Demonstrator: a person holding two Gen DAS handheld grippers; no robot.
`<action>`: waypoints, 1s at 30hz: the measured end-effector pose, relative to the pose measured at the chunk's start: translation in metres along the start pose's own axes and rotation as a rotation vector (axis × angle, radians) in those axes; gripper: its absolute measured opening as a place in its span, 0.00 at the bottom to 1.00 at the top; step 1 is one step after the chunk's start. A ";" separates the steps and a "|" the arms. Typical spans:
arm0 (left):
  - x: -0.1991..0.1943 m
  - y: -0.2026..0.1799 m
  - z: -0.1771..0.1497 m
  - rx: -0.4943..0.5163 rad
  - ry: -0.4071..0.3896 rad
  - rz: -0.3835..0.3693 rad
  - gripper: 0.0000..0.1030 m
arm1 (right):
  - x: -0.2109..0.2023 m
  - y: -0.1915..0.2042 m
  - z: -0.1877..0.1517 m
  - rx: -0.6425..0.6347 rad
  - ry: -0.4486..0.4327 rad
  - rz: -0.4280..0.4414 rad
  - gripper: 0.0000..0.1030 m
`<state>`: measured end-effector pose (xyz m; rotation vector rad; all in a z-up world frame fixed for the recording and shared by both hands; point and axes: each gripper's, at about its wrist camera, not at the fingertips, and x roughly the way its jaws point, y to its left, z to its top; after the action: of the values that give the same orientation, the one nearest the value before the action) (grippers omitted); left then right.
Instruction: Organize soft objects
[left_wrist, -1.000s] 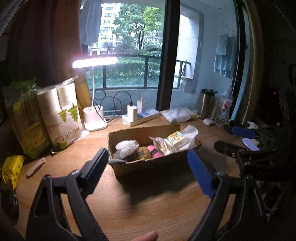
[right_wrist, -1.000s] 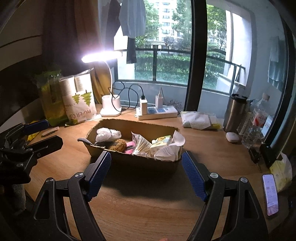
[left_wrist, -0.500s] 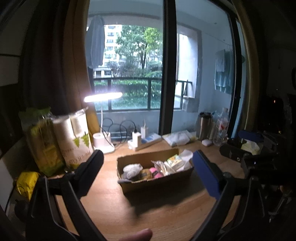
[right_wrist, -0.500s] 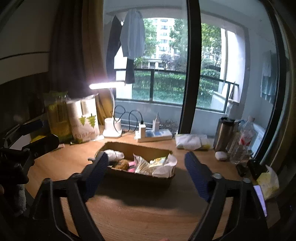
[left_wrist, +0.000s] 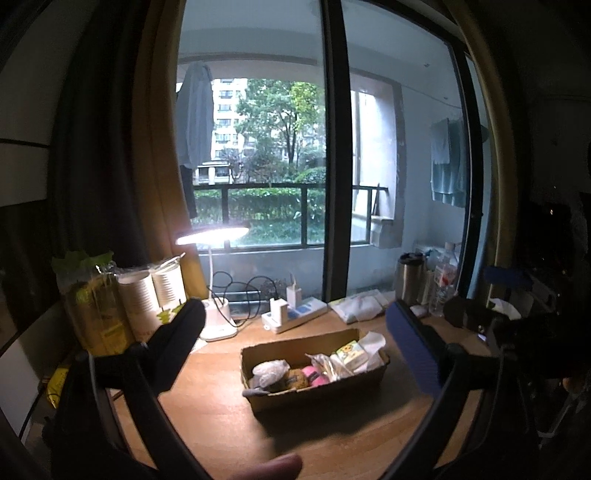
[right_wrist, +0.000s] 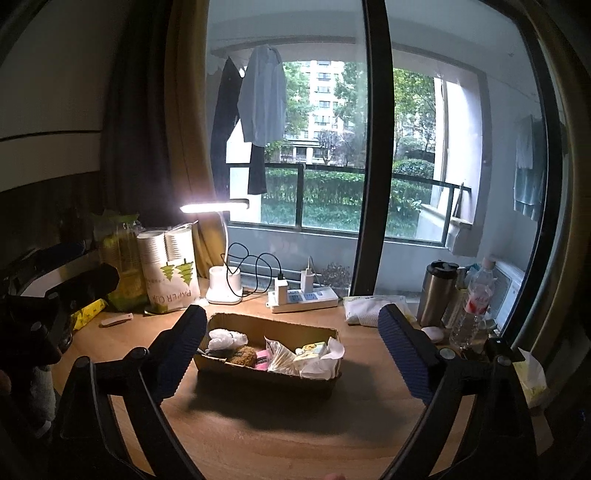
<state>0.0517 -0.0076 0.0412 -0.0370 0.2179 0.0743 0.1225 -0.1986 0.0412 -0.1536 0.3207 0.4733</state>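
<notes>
While both tools hang above the wooden worktop with nothing between their pads, the cardboard box of soft things sits near its middle, well ahead of them. The left tool has its jaws spread wide and has just been opening further; no object is in its grasp, and the box shows in the gap beyond its tips. The right tool is likewise spread wide, its jaws just opened further, empty, with the box framed between its blue pads but apart from them. Inside the box lie a crumpled white plastic bag at the left end, a brown fuzzy item beside it, a pink item, a clear crinkled packet, a small yellow-green pack and white tissue at the right end. Behind the box a lit desk lamp stands beside a power strip with chargers plugged in. A paper cup pack stands at the left, a steel flask and a water bottle at the right. A folded white cloth lies between strip and flask.
</notes>
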 end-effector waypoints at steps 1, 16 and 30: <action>0.001 0.000 0.000 -0.002 -0.002 0.003 0.98 | 0.002 0.000 0.000 0.000 -0.001 0.001 0.93; 0.006 -0.003 -0.002 -0.006 0.002 -0.002 0.99 | 0.009 -0.001 0.000 0.014 0.005 0.001 0.93; 0.000 0.000 -0.002 -0.015 -0.007 0.007 0.99 | 0.009 0.001 -0.002 0.012 0.011 0.001 0.93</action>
<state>0.0514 -0.0078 0.0392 -0.0508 0.2109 0.0828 0.1292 -0.1945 0.0366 -0.1440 0.3341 0.4713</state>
